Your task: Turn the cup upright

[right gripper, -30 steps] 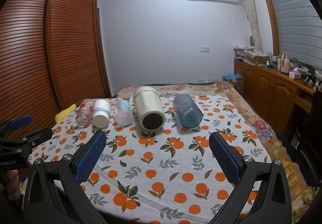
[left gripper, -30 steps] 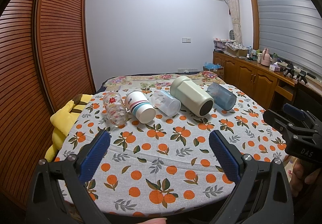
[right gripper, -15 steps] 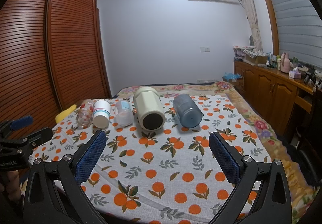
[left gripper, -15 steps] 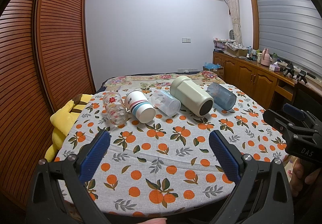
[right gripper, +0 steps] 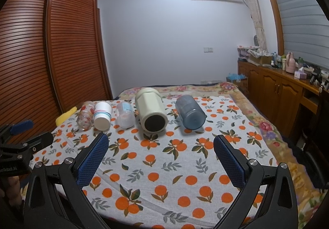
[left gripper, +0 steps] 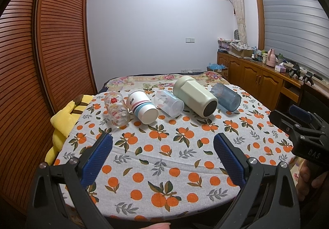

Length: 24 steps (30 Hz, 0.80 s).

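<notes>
Several cups lie on their sides in a row on the orange-print tablecloth: a clear floral glass, a white striped cup, a clear plastic cup, a large cream cup and a blue cup. The right wrist view shows the same row: glass, striped cup, clear cup, cream cup, blue cup. My left gripper is open and empty, short of the row. My right gripper is open and empty, short of the cream cup.
A yellow plush toy lies at the table's left edge by the slatted wardrobe. A wooden sideboard with clutter runs along the right wall. A floral bedcover lies behind the cups.
</notes>
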Tool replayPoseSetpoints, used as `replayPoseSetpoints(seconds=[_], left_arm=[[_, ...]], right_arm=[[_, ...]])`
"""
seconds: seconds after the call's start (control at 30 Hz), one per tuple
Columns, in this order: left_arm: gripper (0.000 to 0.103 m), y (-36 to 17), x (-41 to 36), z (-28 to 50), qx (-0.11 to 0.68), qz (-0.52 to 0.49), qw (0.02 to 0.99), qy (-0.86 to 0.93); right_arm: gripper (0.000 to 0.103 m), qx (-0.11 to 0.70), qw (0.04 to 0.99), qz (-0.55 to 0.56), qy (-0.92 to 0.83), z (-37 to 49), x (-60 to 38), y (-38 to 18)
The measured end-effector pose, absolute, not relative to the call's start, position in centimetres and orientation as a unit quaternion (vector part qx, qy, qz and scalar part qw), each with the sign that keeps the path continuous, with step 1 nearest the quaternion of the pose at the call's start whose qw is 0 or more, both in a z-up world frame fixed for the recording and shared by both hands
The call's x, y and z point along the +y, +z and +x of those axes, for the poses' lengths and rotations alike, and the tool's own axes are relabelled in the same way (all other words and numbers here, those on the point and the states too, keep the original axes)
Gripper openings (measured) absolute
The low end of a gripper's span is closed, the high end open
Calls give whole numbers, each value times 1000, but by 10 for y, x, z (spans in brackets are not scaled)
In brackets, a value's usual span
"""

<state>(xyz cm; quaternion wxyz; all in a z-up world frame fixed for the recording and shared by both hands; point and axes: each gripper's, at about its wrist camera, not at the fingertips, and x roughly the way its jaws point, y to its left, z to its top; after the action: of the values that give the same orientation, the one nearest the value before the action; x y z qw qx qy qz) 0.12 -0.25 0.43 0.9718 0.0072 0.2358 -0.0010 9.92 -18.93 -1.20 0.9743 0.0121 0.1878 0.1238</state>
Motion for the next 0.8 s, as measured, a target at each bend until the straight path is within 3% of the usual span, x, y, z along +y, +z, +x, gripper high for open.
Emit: replayPoseSetpoints(seconds=[0.8], left_arm=[[100, -17, 0, 24, 254, 5, 967, -11]], right_arm=[[103, 205, 970, 12, 128, 116, -192, -17]])
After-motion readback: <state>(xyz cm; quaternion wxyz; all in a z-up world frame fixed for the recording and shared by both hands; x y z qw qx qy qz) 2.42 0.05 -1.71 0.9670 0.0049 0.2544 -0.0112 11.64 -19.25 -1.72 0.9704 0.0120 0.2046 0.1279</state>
